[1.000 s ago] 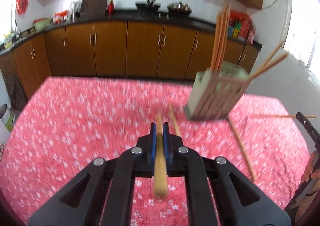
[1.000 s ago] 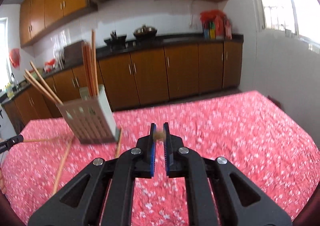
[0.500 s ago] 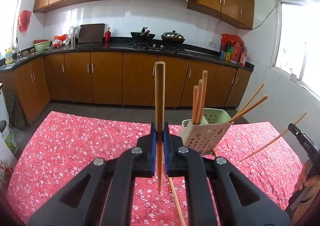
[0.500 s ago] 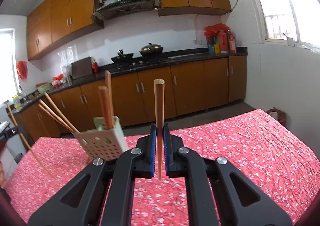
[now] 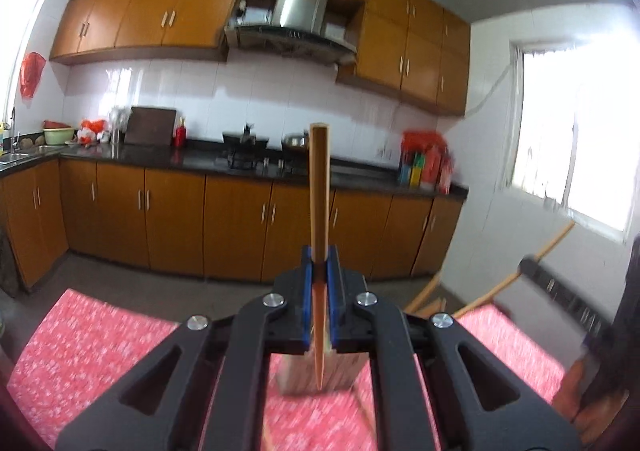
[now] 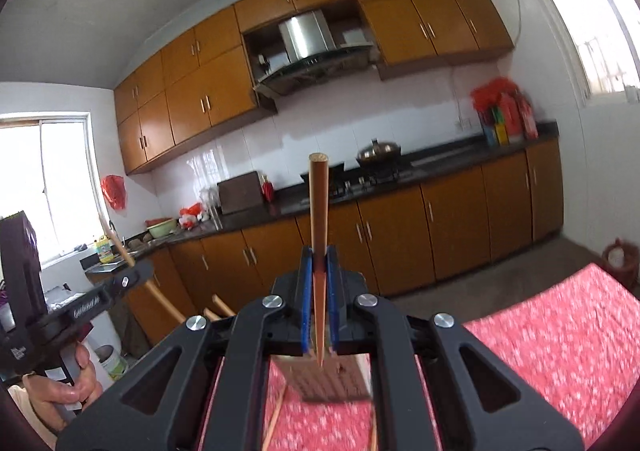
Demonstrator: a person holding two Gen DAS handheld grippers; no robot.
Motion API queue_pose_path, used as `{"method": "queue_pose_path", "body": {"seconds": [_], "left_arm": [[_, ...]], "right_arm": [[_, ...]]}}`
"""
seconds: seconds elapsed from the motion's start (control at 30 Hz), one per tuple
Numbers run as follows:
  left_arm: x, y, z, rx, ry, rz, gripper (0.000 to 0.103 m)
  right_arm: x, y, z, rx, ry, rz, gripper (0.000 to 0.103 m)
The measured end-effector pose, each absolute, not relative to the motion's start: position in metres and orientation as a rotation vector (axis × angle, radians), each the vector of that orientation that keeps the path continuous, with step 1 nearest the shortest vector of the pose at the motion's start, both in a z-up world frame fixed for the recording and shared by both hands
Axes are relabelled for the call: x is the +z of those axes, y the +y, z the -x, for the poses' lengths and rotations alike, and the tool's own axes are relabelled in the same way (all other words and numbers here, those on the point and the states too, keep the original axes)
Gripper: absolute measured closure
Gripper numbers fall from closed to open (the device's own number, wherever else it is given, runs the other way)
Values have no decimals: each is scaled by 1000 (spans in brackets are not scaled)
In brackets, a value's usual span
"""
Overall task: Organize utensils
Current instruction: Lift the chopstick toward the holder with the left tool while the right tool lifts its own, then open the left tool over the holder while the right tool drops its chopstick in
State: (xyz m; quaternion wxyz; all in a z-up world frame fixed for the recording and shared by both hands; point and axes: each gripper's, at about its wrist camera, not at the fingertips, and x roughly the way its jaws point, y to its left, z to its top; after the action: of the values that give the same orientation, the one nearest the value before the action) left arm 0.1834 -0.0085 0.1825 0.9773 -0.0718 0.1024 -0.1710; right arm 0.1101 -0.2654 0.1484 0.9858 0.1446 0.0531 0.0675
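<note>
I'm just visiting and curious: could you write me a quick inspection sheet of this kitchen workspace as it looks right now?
Surface: table under a red flowered cloth.
Job's things: slotted utensil holder on the cloth; loose chopsticks lying beside it.
Clutter: nothing seen on the cloth.
Grippers: left gripper shut on an upright chopstick; right gripper shut on another upright chopstick.
Cables: a wire on the wall near the window.
Surroundings: wooden cabinets, range hood, wok on the stove.
</note>
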Motion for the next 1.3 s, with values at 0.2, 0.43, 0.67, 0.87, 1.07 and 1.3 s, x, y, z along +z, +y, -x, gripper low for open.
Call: {"method": "queue_pose_path", "body": {"seconds": [0.2,0.43,0.67,0.87,1.07,1.3], "left_arm": [[205,-35,-217,-275,94,174,95],[171,-53,-259,-257,179,175,95],[132,-57,-278,-260,269,143,95],[129,-54,-275,-263,288,142,78],[142,-43,-257,-252,269,159,76],[146,-34,-247,-234,283,190,74]], "right_arm": [[149,-245,-147,97,100,-207,95],[121,-247,-183,93,205,-230,95],[105,-240,-190,115,275,-236,95],[112,-241,-183,118,274,-247,95],[129,-244,-165,114,226,-258,95],[122,-230,-201,71,290,-187,95]]}}
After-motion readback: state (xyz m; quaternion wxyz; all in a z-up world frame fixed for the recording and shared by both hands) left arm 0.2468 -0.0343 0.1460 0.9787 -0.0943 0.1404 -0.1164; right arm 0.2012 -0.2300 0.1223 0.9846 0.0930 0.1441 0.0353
